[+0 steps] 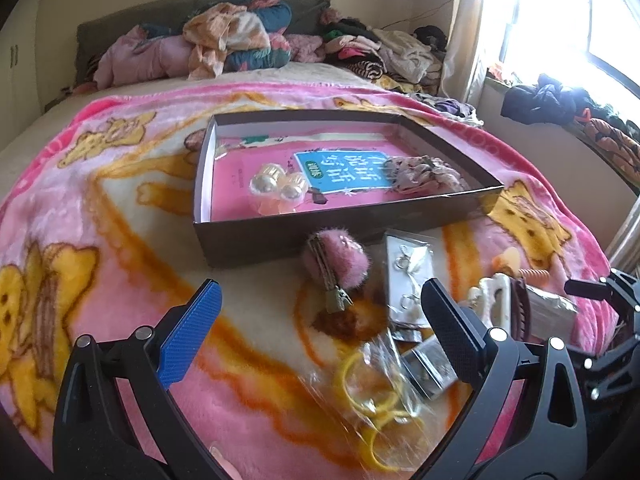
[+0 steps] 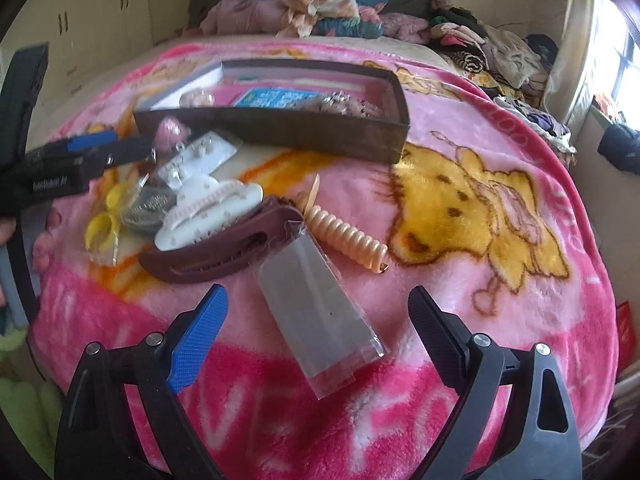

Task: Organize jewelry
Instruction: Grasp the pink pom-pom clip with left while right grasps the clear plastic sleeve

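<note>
A shallow brown box (image 1: 280,240) lies on the pink blanket with pearl hair pieces (image 1: 278,188) and a floral scrunchie (image 1: 424,174) inside. In front of it are a pink fluffy clip (image 1: 338,262), an earring card (image 1: 410,276), a clear bag of yellow rings (image 1: 372,392) and a white claw clip (image 1: 490,300). My left gripper (image 1: 320,300) hangs open above these, holding nothing. My right gripper (image 2: 318,304) is open over a clear plastic packet (image 2: 320,320). Near it lie a brown claw clip (image 2: 224,244), a white claw clip (image 2: 208,208) and a peach spiral hair tie (image 2: 344,236).
The pink cartoon blanket (image 2: 480,300) covers the bed. Heaps of clothes (image 1: 240,40) are piled at the headboard and by the window (image 1: 560,100). The left gripper's body (image 2: 48,168) shows at the left edge of the right wrist view. Cupboards (image 2: 92,12) stand behind.
</note>
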`<state>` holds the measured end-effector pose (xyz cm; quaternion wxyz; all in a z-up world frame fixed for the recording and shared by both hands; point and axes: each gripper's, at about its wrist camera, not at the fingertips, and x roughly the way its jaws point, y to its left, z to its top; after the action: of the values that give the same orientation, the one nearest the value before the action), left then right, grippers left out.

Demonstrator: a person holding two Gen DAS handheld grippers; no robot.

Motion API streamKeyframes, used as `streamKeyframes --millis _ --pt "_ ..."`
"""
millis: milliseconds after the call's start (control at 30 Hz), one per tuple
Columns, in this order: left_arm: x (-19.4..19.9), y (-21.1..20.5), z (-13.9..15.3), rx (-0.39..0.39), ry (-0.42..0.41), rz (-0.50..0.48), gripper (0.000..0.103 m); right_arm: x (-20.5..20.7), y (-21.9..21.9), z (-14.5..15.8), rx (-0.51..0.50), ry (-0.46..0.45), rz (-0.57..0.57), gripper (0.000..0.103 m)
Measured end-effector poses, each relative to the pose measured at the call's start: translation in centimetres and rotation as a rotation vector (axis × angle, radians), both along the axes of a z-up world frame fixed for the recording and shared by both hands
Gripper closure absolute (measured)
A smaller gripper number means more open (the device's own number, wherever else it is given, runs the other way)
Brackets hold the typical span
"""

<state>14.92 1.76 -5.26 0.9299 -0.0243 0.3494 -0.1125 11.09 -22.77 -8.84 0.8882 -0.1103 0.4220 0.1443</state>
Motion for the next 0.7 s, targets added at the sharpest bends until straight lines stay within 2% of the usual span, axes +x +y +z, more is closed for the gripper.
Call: streamKeyframes --millis 133,333,400,467,600,667,700 --pt "1.1 0.0 -0.4 -0.014 0.019 0.004 0.021 0.6 0.5 -0.8 -0.032 0.027 0.013 0.016" --pt "2.7 -0.2 -1.0 -0.04 0.075 0.016 0.03 0.9 0.7 -1.3 -0.047 0.049 0.027 0.03" --pt "3.0 -0.2 -1.2 -0.05 0.088 0.022 0.037 1.0 0.5 -1.2 -0.036 0.05 0.025 0.041" --pt "3.2 -0.2 -1.4 -0.055 0.1 0.021 0.047 1.0 0.2 -1.1 -0.024 0.049 0.015 0.046" --pt "3.5 -0.6 -1.4 -0.048 0.106 0.014 0.06 0.7 -0.5 -0.7 0.006 0.047 0.005 0.06" --pt "3.6 -0.8 -1.4 -0.048 0.106 0.0 0.076 0.6 -0.8 -0.5 0.022 0.048 0.001 0.062" --pt "3.6 -1.0 -1.4 -0.05 0.107 -0.01 0.079 0.5 -0.9 -0.4 0.027 0.049 0.0 0.063"
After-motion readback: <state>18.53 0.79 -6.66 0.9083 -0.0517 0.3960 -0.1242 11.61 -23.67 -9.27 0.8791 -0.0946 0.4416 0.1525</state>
